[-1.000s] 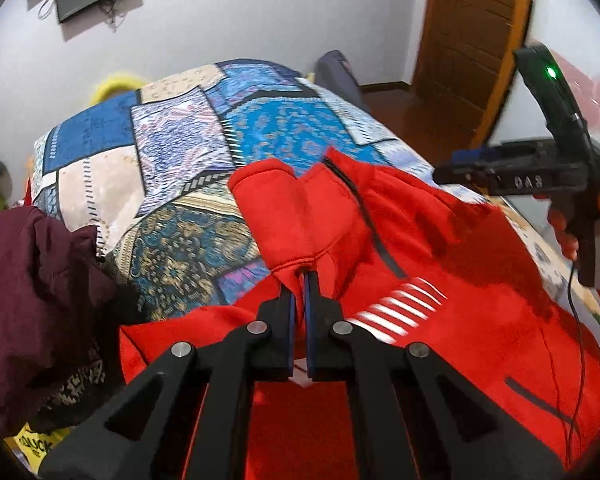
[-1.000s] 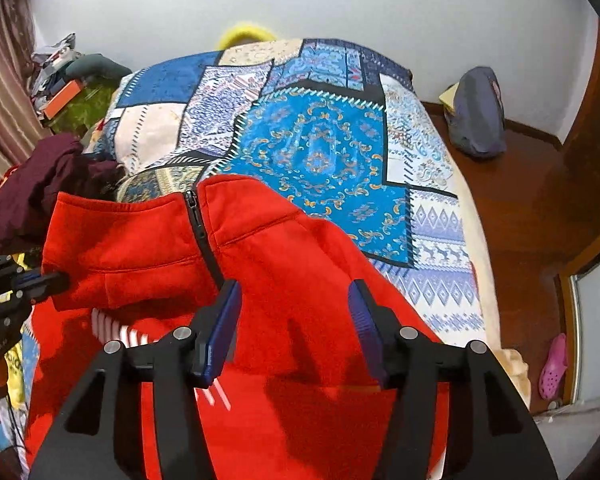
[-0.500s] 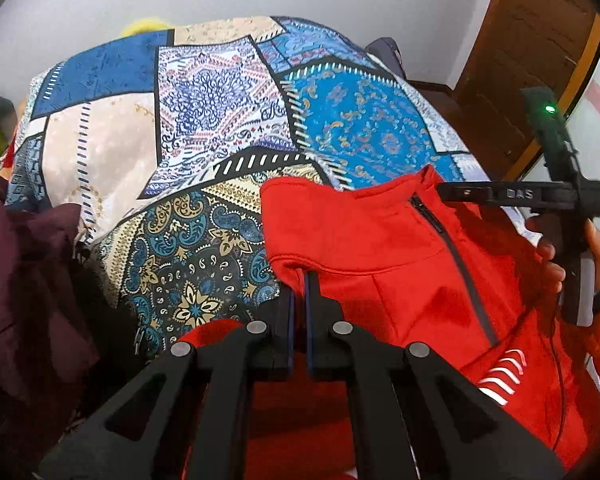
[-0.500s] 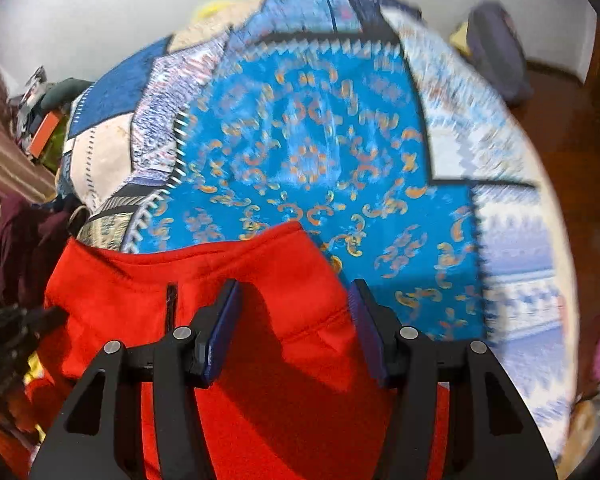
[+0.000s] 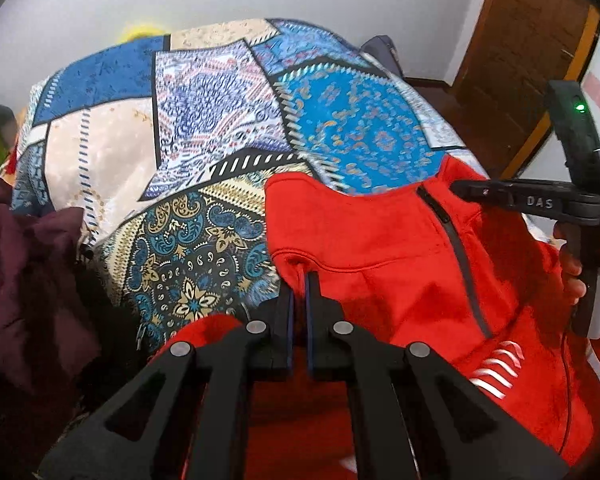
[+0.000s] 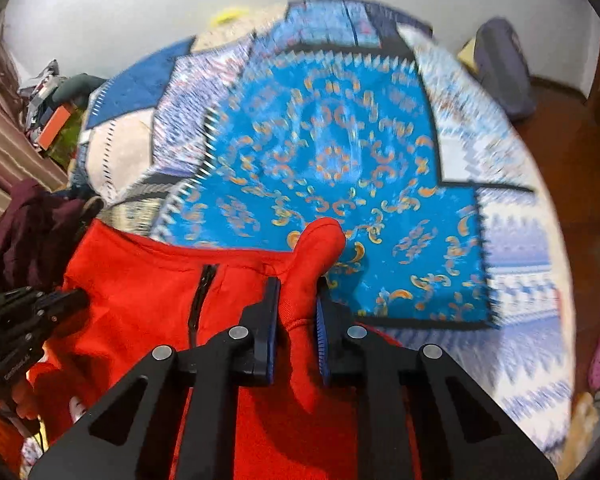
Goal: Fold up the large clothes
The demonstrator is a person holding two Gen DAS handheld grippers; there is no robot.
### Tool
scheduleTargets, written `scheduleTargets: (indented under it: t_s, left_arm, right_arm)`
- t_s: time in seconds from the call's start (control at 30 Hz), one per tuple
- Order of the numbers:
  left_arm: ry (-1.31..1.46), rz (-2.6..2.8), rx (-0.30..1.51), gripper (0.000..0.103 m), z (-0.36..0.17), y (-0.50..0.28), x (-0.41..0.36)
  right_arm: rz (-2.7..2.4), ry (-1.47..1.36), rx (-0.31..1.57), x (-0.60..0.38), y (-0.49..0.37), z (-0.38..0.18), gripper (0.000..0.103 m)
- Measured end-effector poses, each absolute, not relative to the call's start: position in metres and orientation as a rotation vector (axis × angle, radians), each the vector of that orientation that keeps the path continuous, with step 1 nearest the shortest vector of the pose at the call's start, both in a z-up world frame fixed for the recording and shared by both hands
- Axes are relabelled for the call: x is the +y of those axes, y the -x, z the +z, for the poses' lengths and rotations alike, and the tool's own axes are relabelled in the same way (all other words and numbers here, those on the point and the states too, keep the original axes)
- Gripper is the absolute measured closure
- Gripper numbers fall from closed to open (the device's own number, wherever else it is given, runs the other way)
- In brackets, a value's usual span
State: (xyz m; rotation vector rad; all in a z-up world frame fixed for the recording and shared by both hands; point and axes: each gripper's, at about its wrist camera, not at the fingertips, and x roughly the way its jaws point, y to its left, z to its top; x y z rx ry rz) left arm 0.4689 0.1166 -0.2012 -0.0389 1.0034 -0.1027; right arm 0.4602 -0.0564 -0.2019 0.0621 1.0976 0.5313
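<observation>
A red zip-up jacket (image 5: 384, 236) with a dark zipper and white chest stripes lies on a patchwork bedspread (image 5: 204, 152). My left gripper (image 5: 299, 280) is shut on the jacket's left collar corner. My right gripper (image 6: 296, 292) is shut on a bunched fold of the jacket (image 6: 312, 252) at the right collar corner. The right gripper also shows in the left wrist view (image 5: 460, 189), at the jacket's right side. The left gripper shows at the left edge of the right wrist view (image 6: 76, 300).
A dark maroon garment (image 5: 24, 280) is heaped at the bed's left edge. A grey bag (image 6: 500, 68) lies on the wooden floor beyond the bed's right side. A wooden door (image 5: 524, 52) stands at the right. Clutter (image 6: 56, 108) sits by the wall at left.
My right gripper has closed on the jacket's right collar corner; it was open before. Both grippers have carried the jacket's collar farther up the bed.
</observation>
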Motion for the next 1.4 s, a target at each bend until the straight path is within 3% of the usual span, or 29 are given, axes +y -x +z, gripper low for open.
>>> scheduleTargets:
  t_s: [0.2, 0.43, 0.87, 0.97, 1.07, 1.4]
  left_arm:
    - [-0.001, -0.139, 0.947, 0.100, -0.158, -0.428, 0.100]
    - [-0.004, -0.199, 0.899, 0.100, -0.121, -0.353, 0.081]
    - [-0.056, -0.244, 1.028, 0.100, -0.173, -0.249, 0.056]
    - [-0.041, -0.230, 1.048, 0.099, -0.187, -0.236, 0.056]
    - [-0.059, -0.214, 1.050, 0.093, -0.193, -0.223, 0.056]
    - [-0.099, -0.151, 0.958, 0.070, -0.157, -0.192, 0.068]
  right_arm:
    - [0.554, -0.022, 0.992, -0.081, -0.406, -0.137, 0.089]
    - [0.584, 0.019, 0.926, -0.096, -0.329, -0.105, 0.089]
    - [0.578, -0.055, 1.052, -0.121, -0.227, -0.168, 0.088]
    - [0.525, -0.010, 1.071, -0.127, -0.211, -0.181, 0.081]
    - [0.489, 0.007, 1.094, -0.138, -0.199, -0.187, 0.072]
    - [0.440, -0.007, 1.047, -0.172, -0.192, -0.149, 0.072]
